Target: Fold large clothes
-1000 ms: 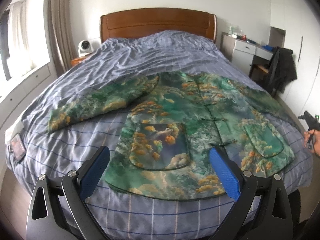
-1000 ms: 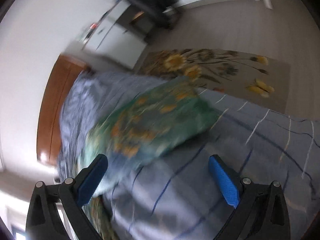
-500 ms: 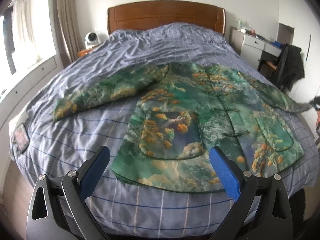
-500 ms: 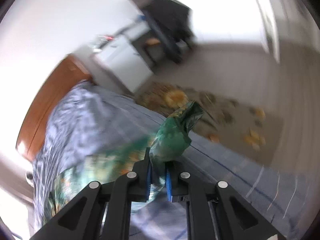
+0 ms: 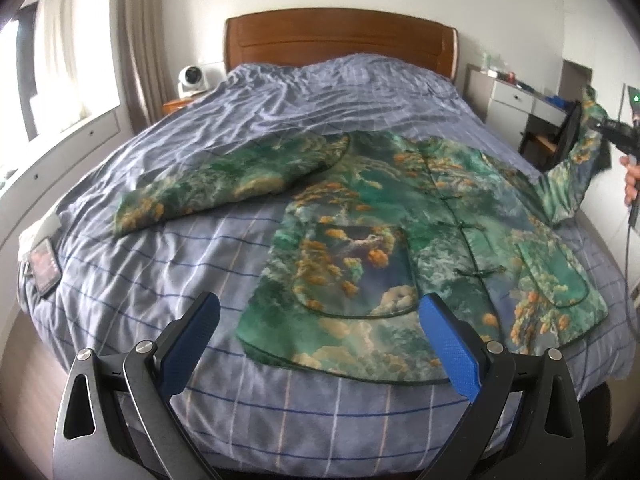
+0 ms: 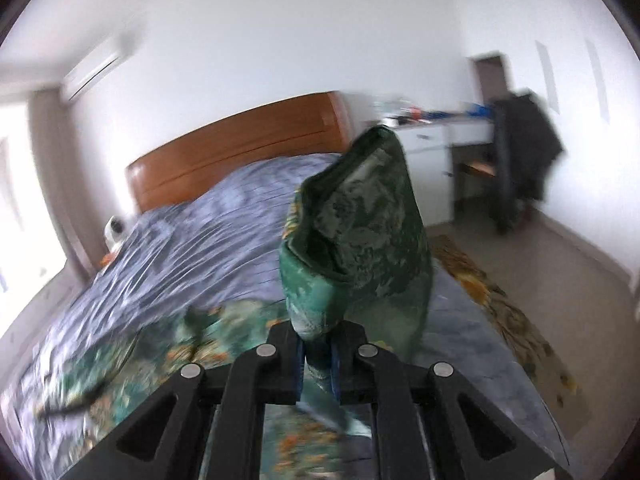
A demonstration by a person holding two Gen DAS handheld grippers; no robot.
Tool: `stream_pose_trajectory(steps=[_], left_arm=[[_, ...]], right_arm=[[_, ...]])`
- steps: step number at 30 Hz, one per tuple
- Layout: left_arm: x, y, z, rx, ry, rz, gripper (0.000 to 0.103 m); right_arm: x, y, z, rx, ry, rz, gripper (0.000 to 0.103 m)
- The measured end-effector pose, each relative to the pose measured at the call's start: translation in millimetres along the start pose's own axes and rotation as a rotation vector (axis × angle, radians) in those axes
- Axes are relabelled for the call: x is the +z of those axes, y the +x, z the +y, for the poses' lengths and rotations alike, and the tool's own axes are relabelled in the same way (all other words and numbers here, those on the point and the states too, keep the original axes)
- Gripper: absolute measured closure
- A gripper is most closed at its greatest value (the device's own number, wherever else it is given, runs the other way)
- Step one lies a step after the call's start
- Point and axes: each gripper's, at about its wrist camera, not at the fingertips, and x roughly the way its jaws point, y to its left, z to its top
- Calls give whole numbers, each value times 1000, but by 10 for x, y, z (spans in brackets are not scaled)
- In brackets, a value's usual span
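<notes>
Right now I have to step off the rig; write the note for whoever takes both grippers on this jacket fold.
Right gripper: shut on the cuff of the jacket's sleeve, held up off the bed at the right side.
Left gripper: open, empty, hovering above the jacket's near hem.
Jacket: face up, buttoned, spread flat on the striped bed cover; the other sleeve lies out flat to the left.
Done: one sleeve gripped and raised.
Left: lay that sleeve across the chest, fold in the other sleeve, then likely fold the body in half.
</notes>
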Motion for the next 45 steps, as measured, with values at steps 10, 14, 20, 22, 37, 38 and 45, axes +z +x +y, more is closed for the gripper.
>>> stream_pose_trajectory(steps=[10,14,20,22,37,38,45], left_arm=[[-85,30,149,15,-36,20,3],[-88,105,133,-9,-18,39,3],[124,321,-76,-169,12,93,3],[266,441,-238,-288,13,119,3],[1026,2767,-1890,-605,-84,602,28],[1042,2798,-1928,-594,-74,605,35],[1210,2644,-2048,-538,33,539,96]], right_arm=[[-855,343,1391,165,-314,151,93],[-1344,402,1528,210,-380,235,90],[-1998,351,1567,314,-358,429,43],[-2114,229,1506,335,-354,453,43],[-1993,-998,841,343,-132,313,41],[-1997,-1061,814,343,-124,302,41],[-2090,-1152,710,308,-162,293,40]])
